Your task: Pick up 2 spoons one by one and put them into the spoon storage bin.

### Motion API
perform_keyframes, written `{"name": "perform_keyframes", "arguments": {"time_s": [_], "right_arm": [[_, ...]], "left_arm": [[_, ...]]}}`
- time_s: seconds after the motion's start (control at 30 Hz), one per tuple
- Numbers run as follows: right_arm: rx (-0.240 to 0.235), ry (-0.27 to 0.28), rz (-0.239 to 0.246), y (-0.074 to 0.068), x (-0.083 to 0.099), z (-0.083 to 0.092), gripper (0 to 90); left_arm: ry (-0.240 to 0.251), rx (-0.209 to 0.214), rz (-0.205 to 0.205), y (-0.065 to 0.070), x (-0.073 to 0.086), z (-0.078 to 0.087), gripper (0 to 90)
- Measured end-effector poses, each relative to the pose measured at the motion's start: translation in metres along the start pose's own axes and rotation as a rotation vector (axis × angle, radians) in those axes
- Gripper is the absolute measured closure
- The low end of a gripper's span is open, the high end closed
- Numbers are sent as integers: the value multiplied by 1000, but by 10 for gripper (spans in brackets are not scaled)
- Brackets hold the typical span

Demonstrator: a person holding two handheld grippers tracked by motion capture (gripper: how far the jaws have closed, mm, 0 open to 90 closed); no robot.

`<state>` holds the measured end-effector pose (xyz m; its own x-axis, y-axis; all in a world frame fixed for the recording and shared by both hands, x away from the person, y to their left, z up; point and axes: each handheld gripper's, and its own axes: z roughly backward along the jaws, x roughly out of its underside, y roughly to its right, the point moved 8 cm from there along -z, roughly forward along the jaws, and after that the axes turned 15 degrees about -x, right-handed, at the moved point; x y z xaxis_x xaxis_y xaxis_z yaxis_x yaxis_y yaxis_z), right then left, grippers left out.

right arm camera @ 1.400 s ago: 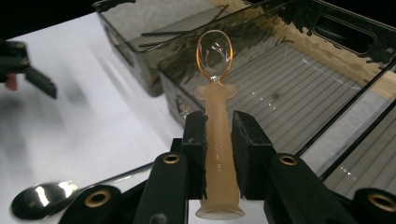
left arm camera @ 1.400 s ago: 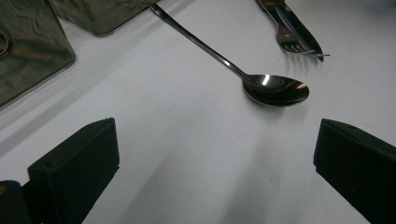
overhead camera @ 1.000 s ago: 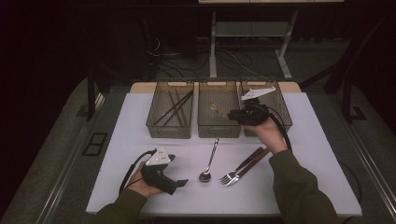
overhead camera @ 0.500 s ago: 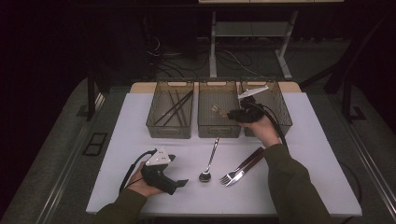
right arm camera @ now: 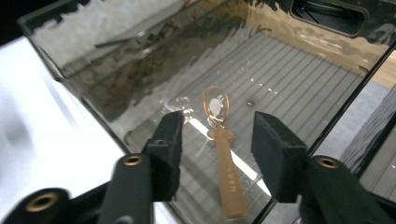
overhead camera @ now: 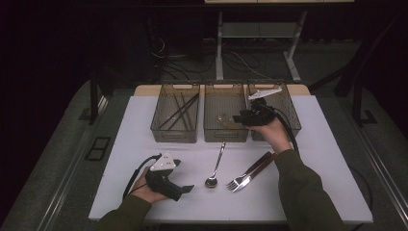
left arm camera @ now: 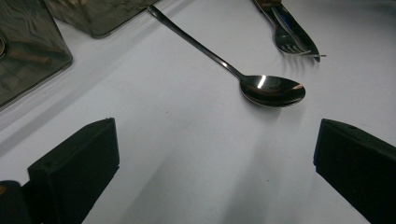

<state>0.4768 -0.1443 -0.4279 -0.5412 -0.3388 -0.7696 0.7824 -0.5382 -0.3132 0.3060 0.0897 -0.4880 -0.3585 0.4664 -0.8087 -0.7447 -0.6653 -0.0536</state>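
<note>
Dropping the gold spoon [right arm camera: 224, 154] into the middle bin [overhead camera: 226, 137]: my right gripper [right arm camera: 217, 144] just opened its jaws, spoon lying free on the bin floor between them. Left gripper [left arm camera: 210, 154] gapes empty, near side. Next: back out, go for the steel spoon [overhead camera: 215, 168].

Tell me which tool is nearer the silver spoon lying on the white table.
Left. The left tool rests on the table just beside the silver spoon, open jaws pointing at its bowl. The right tool hovers over the middle bin, farther back.
</note>
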Motion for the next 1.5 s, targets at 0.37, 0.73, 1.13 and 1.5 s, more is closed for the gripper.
{"name": "perform_keyframes", "arguments": {"time_s": [0.37, 0.73, 1.13, 1.5], "right_arm": [[-43, 53, 36, -22, 5, 27, 349], [-47, 19, 61, -46, 47, 47, 230], [-17, 44, 66, -55, 112, 76, 180], [16, 33, 64, -64, 161, 90, 180]], "left_arm": [[-1, -3, 2, 0, 0, 0, 0], [-3, -1, -6, -1, -4, 4, 70], [-8, 70, -52, 16, -17, 4, 547], [-38, 102, -42, 34, -35, -14, 894]]}}
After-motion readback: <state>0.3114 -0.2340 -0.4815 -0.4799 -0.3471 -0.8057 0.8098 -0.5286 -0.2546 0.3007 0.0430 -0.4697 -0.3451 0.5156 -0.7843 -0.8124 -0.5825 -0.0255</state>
